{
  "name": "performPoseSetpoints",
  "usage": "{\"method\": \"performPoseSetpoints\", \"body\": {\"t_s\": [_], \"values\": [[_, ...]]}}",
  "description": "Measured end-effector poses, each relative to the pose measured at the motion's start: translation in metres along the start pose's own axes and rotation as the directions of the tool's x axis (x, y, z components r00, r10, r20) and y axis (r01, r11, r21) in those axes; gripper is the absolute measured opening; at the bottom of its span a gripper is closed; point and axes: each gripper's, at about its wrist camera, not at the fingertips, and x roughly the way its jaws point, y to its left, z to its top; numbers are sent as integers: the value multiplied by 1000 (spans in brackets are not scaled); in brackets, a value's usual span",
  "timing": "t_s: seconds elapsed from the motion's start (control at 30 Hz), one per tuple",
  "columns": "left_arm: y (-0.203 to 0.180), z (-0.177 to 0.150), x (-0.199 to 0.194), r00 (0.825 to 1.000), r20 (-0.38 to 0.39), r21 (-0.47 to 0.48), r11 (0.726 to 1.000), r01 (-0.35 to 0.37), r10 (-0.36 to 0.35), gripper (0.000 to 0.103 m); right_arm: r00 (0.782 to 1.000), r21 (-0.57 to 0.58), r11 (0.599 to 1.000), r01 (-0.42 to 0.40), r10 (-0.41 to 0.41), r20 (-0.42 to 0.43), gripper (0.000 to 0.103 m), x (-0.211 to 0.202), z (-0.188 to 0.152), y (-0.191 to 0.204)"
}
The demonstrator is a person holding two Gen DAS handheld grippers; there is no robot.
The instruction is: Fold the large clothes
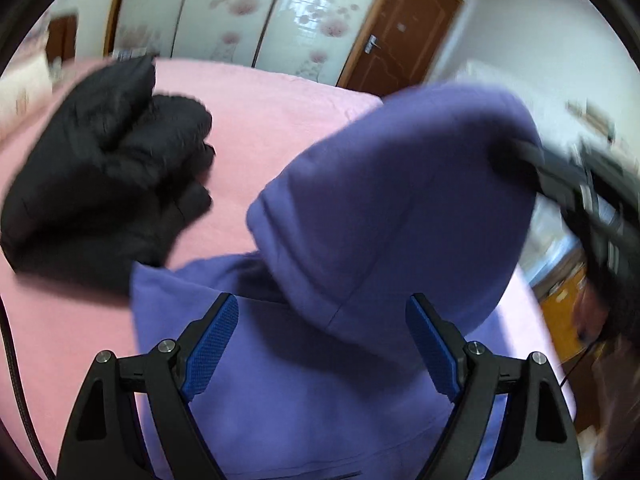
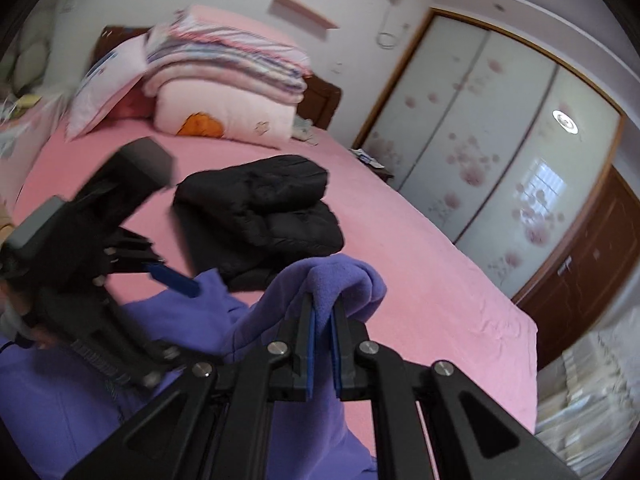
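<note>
Purple sweatshirt (image 1: 360, 400) mid-fold on pink bed (image 2: 420, 248).
Right tool (image 2: 322, 316) clamped on lifted sleeve; left tool (image 1: 322, 344) apart, empty; black jacket (image 2: 264, 212) looks already folded.

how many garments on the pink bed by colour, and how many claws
purple garment: 1, pinched in the right claw
black puffer jacket: 1, folded on the pink bed
claws: 2, left claw open over the purple fabric
total: 2 garments, 2 claws
</note>
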Motion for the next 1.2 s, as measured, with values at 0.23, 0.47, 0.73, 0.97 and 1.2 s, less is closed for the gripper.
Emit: {"method": "performPoseSetpoints", "body": {"t_s": [0.23,0.47,0.73,0.97,1.2], "values": [[17,7,-20,979,-36,-8,980,198,-198,85,998,-239,970,52,-60,-26,6,-17,-24,64],[33,-6,-13,937,-214,-38,961,273,-274,85,971,-465,855,230,-234,52,6,-17,-67,142],[32,-13,-2,890,-292,-65,935,348,-351,85,929,-492,793,360,-355,107,6,-10,-92,168],[23,-7,-21,856,-279,-63,898,436,-436,85,895,-461,771,439,-421,148,6,-16,-101,173],[11,-12,6,857,-376,-41,930,366,-353,85,885,-599,662,451,-418,205,6,-18,-125,212]]}}
